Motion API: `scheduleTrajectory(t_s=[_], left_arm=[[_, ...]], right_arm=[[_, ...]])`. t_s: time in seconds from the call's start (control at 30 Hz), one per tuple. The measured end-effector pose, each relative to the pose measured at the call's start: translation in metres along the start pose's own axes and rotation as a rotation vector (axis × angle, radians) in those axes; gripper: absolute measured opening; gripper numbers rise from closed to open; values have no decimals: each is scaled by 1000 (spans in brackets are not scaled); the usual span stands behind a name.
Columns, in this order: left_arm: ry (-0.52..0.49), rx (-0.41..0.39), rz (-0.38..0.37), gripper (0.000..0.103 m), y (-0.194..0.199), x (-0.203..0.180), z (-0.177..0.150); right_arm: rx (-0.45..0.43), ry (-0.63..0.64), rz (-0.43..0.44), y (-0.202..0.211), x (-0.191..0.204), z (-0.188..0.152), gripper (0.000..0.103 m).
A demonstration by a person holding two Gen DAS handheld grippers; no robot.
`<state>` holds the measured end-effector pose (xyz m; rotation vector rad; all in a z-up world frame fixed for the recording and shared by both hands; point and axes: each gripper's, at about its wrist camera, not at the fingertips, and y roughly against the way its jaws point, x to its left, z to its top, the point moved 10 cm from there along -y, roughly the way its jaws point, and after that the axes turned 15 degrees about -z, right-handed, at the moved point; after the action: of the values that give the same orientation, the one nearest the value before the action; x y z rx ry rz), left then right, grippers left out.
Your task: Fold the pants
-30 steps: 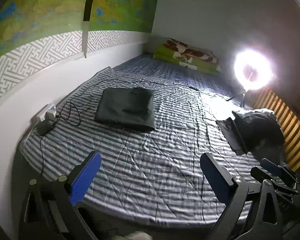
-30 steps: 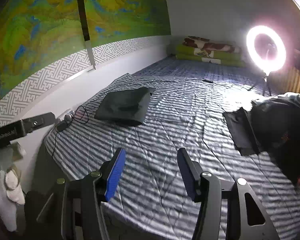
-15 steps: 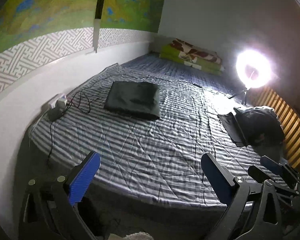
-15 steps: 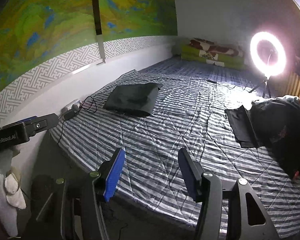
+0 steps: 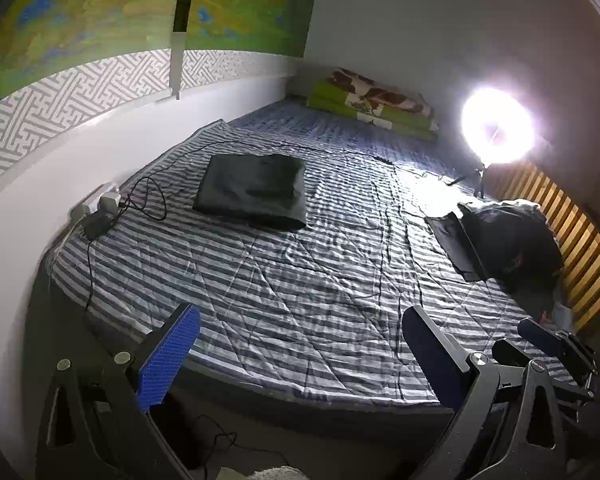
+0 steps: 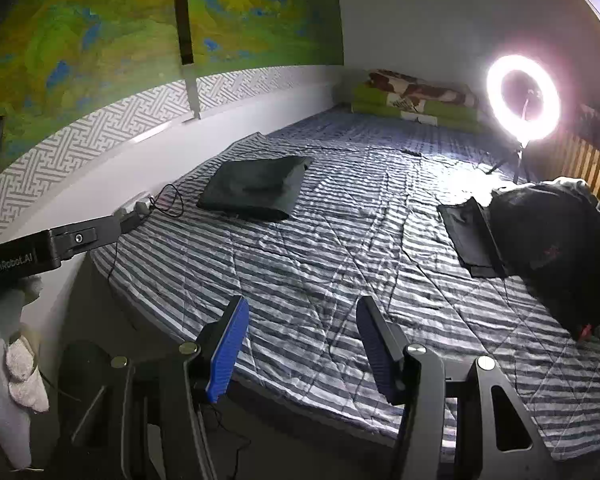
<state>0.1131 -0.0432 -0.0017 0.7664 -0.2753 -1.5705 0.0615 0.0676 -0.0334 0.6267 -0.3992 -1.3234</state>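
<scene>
A dark folded pair of pants lies flat on the striped bedsheet toward the far left of the bed. On the right side sits a dark heap of clothes with a flat dark piece beside it. My left gripper hangs open over the near edge of the bed, nothing between its blue pads. Over the same edge my right gripper is open and empty too. Both are far from the pants.
A lit ring light stands at the far right by a wooden slat rail. Green folded bedding lies at the far end. A power strip and cables rest by the left wall.
Both grippers have drawn back from the bed: the bed's near edge and the dark floor below it now show. The folded pants and the heap have not moved.
</scene>
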Motion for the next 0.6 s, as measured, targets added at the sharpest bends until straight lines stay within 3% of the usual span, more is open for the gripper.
scheduleTrajectory(t_s=[0.6], left_arm=[[0,-9,17,102,0,5,-2]], right_arm=[[13,-6,3,-1,1,-5,52]])
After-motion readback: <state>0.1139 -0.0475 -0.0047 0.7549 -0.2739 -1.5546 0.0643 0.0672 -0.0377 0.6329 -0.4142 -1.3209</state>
